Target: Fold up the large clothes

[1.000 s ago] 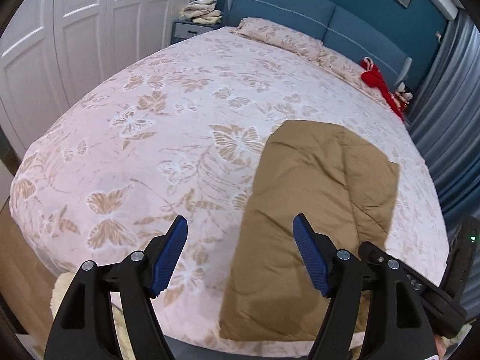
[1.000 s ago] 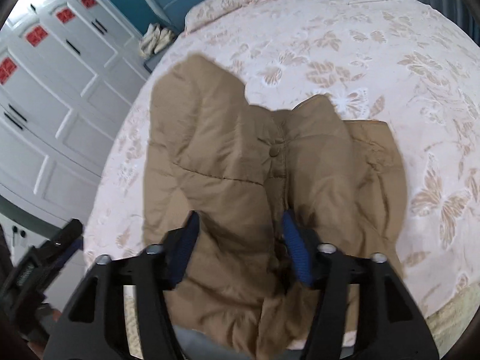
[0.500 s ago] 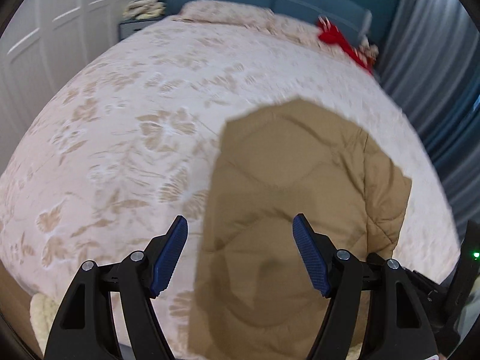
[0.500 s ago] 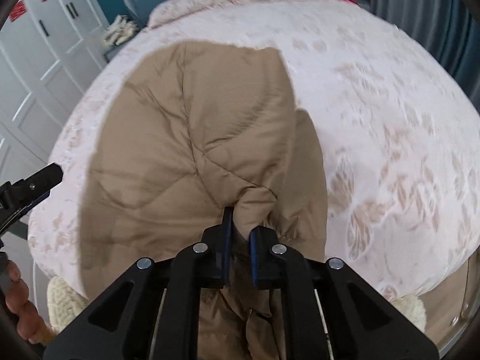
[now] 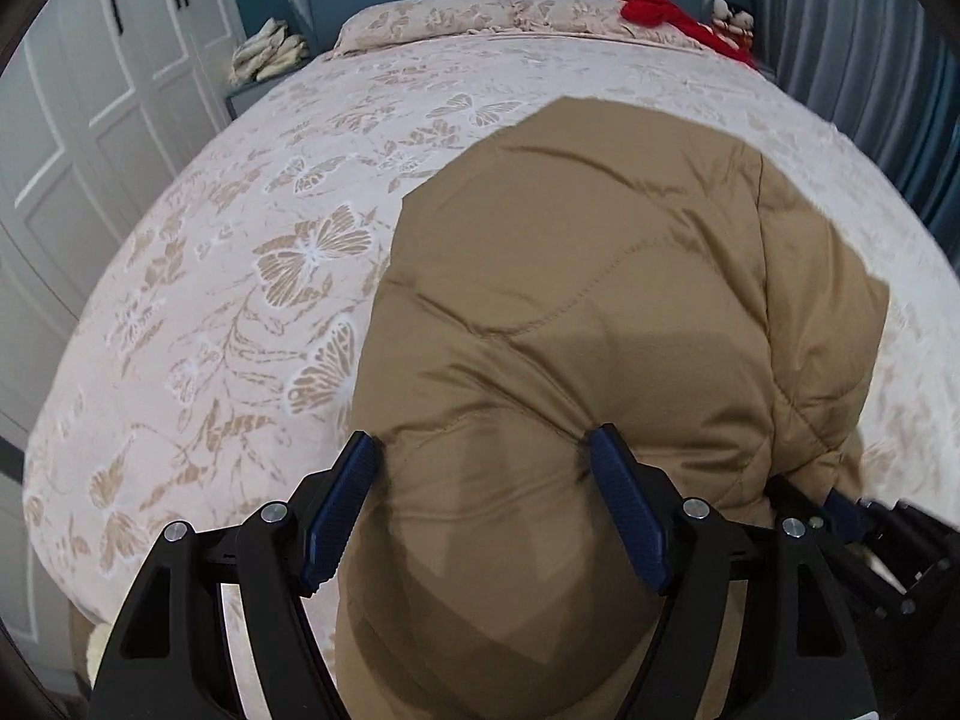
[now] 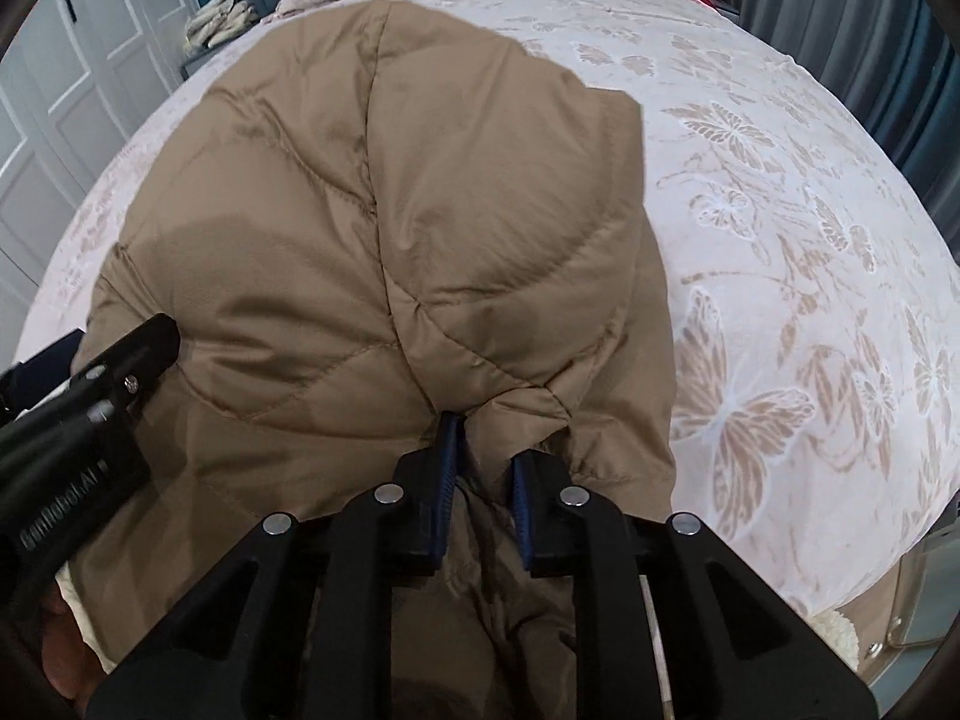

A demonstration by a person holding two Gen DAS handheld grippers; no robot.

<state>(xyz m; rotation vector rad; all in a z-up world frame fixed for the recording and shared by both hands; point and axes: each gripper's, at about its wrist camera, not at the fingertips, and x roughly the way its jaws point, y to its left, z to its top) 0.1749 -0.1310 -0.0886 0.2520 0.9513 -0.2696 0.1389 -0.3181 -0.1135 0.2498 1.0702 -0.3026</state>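
Note:
A tan quilted jacket (image 5: 600, 300) lies folded on the bed, near its front edge. My left gripper (image 5: 483, 456) stands wide over the jacket's near left part. Its jaws are opening, and a puffy bulge of fabric sits between the blue fingers (image 5: 339, 510). My right gripper (image 6: 483, 450) pinches a gathered fold of the jacket (image 6: 390, 210) at its near right part. These jaws stand narrow and are opening a little, with the fabric still bunched between them. Each gripper shows at the edge of the other's view, the left gripper (image 6: 120, 372) and the right gripper (image 5: 870, 528).
The bed (image 5: 240, 300) has a pink butterfly cover, with pillows (image 5: 456, 12) and a red cloth (image 5: 660, 9) at the blue headboard. White wardrobe doors (image 5: 90, 90) run along the left. A nightstand with folded items (image 5: 270, 54) stands at the back left. Grey curtains (image 5: 870, 30) hang on the right.
Both grippers came down closer to the jacket. The left one slid right from the bare cover onto it. The right one went from open to pinching a fold.

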